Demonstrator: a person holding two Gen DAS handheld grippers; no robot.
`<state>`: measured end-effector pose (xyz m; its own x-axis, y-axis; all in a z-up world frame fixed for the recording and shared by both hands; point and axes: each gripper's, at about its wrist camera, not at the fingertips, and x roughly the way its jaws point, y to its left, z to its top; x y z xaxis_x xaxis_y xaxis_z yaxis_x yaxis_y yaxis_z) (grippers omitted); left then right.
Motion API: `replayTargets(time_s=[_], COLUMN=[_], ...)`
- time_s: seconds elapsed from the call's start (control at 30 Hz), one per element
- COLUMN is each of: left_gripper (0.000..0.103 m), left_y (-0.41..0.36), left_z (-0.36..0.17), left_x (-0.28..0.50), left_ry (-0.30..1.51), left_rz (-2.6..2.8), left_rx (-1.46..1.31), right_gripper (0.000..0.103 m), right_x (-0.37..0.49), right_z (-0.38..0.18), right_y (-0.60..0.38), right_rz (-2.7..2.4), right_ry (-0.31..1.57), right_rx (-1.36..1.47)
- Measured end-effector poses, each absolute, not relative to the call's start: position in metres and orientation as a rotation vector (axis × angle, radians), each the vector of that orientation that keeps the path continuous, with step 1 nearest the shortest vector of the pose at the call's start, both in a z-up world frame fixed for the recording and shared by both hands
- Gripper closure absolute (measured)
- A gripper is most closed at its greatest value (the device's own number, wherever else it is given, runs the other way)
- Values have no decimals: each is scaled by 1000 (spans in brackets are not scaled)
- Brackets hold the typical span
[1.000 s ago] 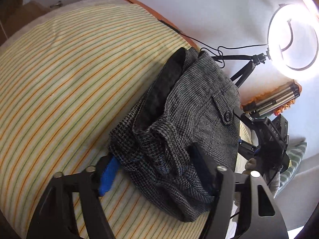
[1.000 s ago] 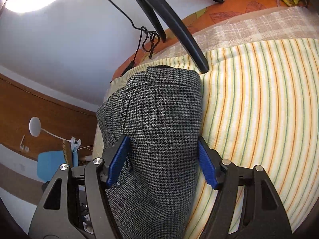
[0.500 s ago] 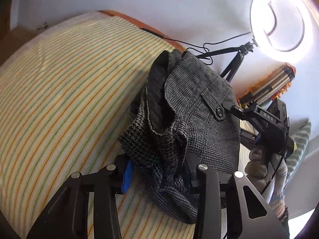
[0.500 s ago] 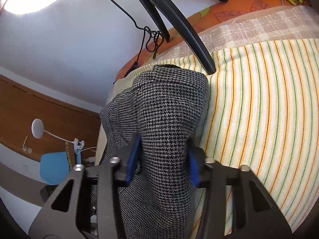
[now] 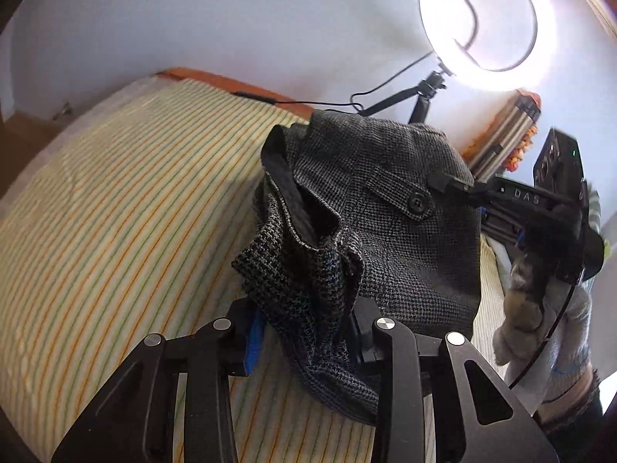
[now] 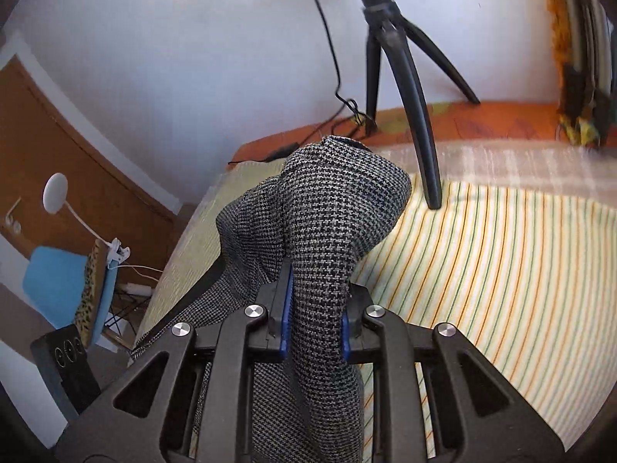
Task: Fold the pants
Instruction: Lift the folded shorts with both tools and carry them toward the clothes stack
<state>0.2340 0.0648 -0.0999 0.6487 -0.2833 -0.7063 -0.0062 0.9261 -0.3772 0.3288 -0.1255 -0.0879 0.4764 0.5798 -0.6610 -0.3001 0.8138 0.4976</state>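
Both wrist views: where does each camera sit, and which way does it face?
Left wrist: on the left gripper, facing the grey houndstooth pants and lit ring lamp; the right gripper and gloved hand show.
Right wrist: on the right gripper, looking along the pants toward the black tripod and wall.
Shared: pants, striped yellow sheet.

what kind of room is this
Most likely a bedroom at home, set up for recording. The grey pants lie on what looks like a bed under a striped sheet, a ring light on a tripod stands by the wall, and a wooden door shows behind.
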Motion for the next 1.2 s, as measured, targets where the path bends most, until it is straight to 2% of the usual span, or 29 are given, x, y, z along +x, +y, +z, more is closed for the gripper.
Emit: replayTargets(time_s=[0.6,1.2], left_gripper=[71,71], left_y=[2,-155], left_z=[-65,-29], left_x=[217,222], left_ry=[767,639], left_rz=[-328,-545], left_rx=[-284,-204], right_gripper=[84,85], right_x=[275,254], right_z=[-20,60], right_y=[-186,-331], right_rz=[465,290], right_ry=[815,720], right_rx=[242,147])
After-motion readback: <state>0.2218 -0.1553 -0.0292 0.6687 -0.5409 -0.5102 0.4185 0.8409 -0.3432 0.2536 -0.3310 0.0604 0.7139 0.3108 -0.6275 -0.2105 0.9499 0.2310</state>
